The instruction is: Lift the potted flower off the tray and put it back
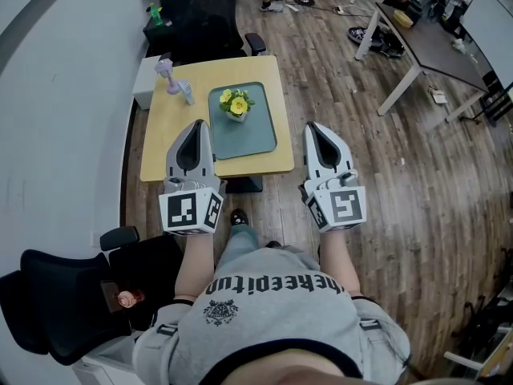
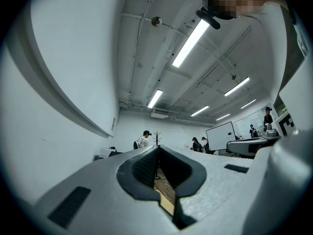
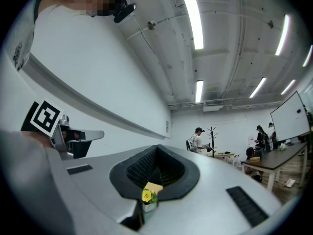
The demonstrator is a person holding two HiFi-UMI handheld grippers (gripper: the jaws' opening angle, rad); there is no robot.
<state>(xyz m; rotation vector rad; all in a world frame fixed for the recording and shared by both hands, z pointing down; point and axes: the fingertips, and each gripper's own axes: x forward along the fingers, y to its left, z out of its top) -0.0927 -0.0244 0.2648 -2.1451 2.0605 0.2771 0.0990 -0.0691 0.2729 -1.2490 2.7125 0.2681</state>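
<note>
The potted flower [image 1: 236,104], yellow blooms in a small white pot, stands on the grey-green tray [image 1: 256,139] on a small yellow table [image 1: 164,127]. My left gripper [image 1: 198,123] hangs over the table's near left part, its tips beside the tray's left edge, jaws shut and empty. My right gripper [image 1: 313,126] is shut too, just off the table's right edge over the floor. In the right gripper view the flower [image 3: 146,196] shows small through the hole behind the shut jaws [image 3: 157,148]. The left gripper view shows shut jaws [image 2: 158,148] and a strip of table [image 2: 166,202].
A purple toy [image 1: 166,74] and a small pale object [image 1: 186,93] stand at the table's back left. A black office chair [image 1: 200,14] is behind the table, another [image 1: 48,311] at my near left. A long desk [image 1: 433,42] stands far right; people stand far off.
</note>
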